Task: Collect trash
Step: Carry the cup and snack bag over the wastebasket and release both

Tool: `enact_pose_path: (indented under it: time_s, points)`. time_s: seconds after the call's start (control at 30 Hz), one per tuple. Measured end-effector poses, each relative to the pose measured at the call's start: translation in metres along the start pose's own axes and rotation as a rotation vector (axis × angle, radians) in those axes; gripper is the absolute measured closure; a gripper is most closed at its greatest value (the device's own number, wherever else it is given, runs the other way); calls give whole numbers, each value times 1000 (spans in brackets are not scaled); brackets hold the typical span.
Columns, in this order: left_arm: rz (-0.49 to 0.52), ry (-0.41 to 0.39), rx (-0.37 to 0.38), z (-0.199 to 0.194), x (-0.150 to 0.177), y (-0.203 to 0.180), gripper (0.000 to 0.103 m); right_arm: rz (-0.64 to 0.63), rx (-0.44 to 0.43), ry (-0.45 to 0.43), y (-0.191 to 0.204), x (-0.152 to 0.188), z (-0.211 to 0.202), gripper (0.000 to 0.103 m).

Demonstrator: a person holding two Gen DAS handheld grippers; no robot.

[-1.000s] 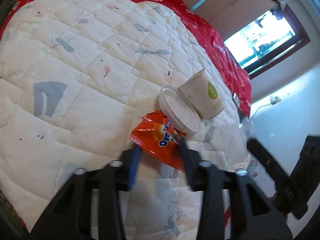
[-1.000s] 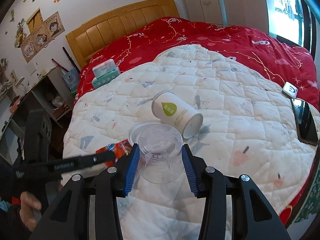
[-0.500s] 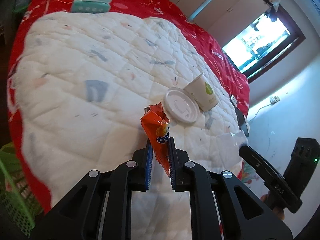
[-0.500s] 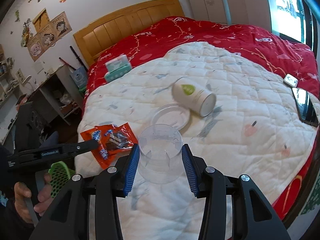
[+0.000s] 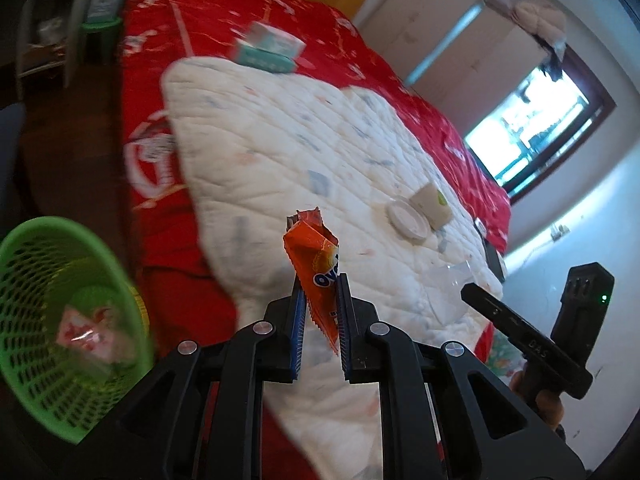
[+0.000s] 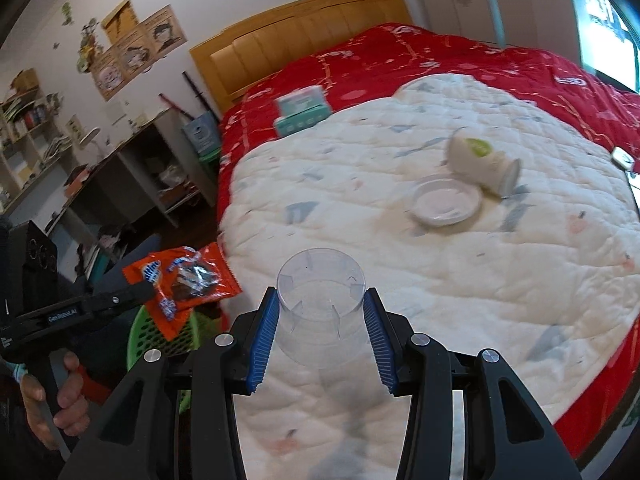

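My left gripper (image 5: 320,284) is shut on an orange snack wrapper (image 5: 316,264) and holds it in the air off the bed's edge; the wrapper also shows in the right wrist view (image 6: 184,280). A green mesh trash basket (image 5: 48,264) stands on the floor low to the left, with some trash inside. My right gripper (image 6: 320,300) is shut on a clear plastic cup (image 6: 320,304), held above the white quilt (image 6: 400,200). A white paper cup (image 6: 480,160) lies on its side on the quilt beside a white plastic lid (image 6: 444,204).
A teal tissue box (image 6: 302,114) sits on the red bedspread (image 6: 420,56) near the headboard. A phone (image 5: 494,256) lies at the bed's far edge. A desk and shelves (image 6: 120,168) stand left of the bed.
Both grippers have drawn back from the quilt toward the bed's edge. The left gripper, shut on the wrapper, now hangs near the green basket. The right still holds the clear cup.
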State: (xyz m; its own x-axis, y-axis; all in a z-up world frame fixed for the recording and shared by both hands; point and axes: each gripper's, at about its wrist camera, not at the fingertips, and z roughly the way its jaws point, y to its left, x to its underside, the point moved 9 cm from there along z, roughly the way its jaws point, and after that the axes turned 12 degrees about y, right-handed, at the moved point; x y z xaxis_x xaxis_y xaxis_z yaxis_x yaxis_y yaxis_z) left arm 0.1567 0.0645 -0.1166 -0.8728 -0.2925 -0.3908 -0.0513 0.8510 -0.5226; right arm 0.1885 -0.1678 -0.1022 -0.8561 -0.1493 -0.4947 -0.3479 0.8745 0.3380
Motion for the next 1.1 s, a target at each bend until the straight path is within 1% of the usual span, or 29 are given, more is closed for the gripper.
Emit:
enact_pose_path:
  time_s: [0.1,0.13,0.2,0.3,0.33,0.4,0.47,0.53,0.73,0.8,0.83,0.87,1.0,1.1]
  points:
    - [-23,-39,-42,-24,7,24,90,-31,-22,13,22,3,6,61]
    - [-35,-54,-66,-35,10,38,90,-42,-31,18,31,4,9,61]
    - [-63,-73,-107,-48,14,59,90,-61,-43,24,44,6,13,61]
    - [-107,-92,-133,-63,20,85,90,-84,-64,36,62,7,19,60]
    - [-119,-98,-162,-67,22,97,90,-93,-70,41,68,7,21,60]
    - [-140,-92,-225,-71,28,119,90,-109,-80,53,79,9,26,60]
    - [-169,-79,-246,-71,34,137,90,-130,-85,65,90,12,31,60]
    - [-193,-63,-290,-69,40,157,90,-147,-92,76,100,14,35,60]
    - [-274,-25,-316,-58,45,199,89,-183,-105,96,123,17,44,60]
    - [-288,-23,-319,-57,48,206,88,-190,-108,100,129,17,47,60]
    - [-300,-19,-319,-56,48,211,86,-196,-109,103,133,17,48,60]
    - [-308,-15,-321,-56,50,212,80,-200,-111,106,135,17,49,60]
    - [-319,-27,-326,-62,55,216,75,-220,-119,117,146,18,54,60]
    - [-328,-40,-324,-69,60,216,68,-234,-133,133,155,20,60,60]
